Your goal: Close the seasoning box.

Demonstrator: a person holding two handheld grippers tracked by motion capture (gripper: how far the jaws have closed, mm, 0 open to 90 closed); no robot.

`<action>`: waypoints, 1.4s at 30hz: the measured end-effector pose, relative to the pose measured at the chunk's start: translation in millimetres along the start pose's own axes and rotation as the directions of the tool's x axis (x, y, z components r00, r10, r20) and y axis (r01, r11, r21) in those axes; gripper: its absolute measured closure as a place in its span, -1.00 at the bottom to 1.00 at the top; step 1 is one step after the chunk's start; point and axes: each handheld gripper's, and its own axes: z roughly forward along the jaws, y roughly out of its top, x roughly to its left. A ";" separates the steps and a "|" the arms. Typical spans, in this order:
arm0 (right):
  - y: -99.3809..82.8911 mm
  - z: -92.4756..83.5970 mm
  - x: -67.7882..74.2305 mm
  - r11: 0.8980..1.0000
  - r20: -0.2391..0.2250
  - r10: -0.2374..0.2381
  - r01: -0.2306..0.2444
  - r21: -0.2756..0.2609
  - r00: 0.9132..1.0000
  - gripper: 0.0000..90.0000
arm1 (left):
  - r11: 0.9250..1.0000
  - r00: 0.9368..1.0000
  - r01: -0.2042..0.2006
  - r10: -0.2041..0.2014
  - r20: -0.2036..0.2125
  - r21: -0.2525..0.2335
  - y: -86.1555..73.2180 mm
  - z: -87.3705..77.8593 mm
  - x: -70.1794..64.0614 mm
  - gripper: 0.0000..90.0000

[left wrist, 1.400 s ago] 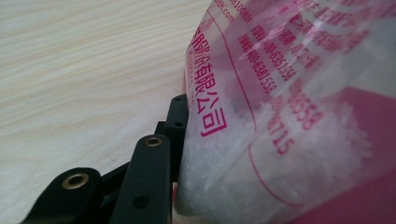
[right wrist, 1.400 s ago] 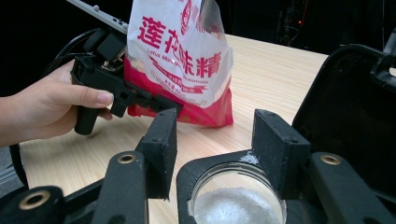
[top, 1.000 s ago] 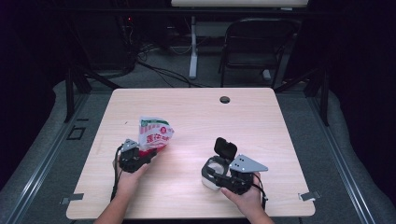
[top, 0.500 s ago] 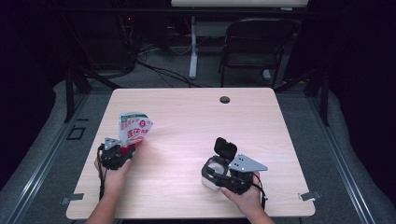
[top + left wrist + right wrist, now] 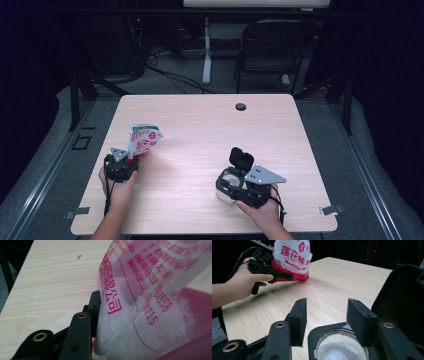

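Observation:
A white and red seasoning bag (image 5: 144, 140) with white granules inside tilts up over the table's left side, and my left gripper (image 5: 131, 161) is shut on its lower end. In the left gripper view, one black finger (image 5: 82, 332) presses the bag (image 5: 150, 302); the other is hidden behind it. My right gripper (image 5: 226, 181) at the front right is shut on a small jar (image 5: 222, 196) whose black flip lid (image 5: 241, 157) stands open. The right gripper view has its jaws on either side of the jar (image 5: 340, 350), which holds white granules. Far off are the bag (image 5: 292, 258) and left gripper (image 5: 272, 272).
The wooden table (image 5: 200, 125) has a dark round hole (image 5: 241, 106) near its far edge. My left hand sits close to the table's left edge. A black chair (image 5: 272, 45) and cables stand on the floor beyond the table.
My left gripper has carried the bag leftwards, away from the jar and towards the table's left edge, then stopped. The right gripper and jar have stayed put.

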 end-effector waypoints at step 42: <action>0.9 -4.9 -5.5 1.000 0.033 0.012 -0.012 -0.003 0.999 0.16 | 0.944 0.918 -0.326 0.329 0.222 -0.051 9.7 -32.6 -56.2 -0.16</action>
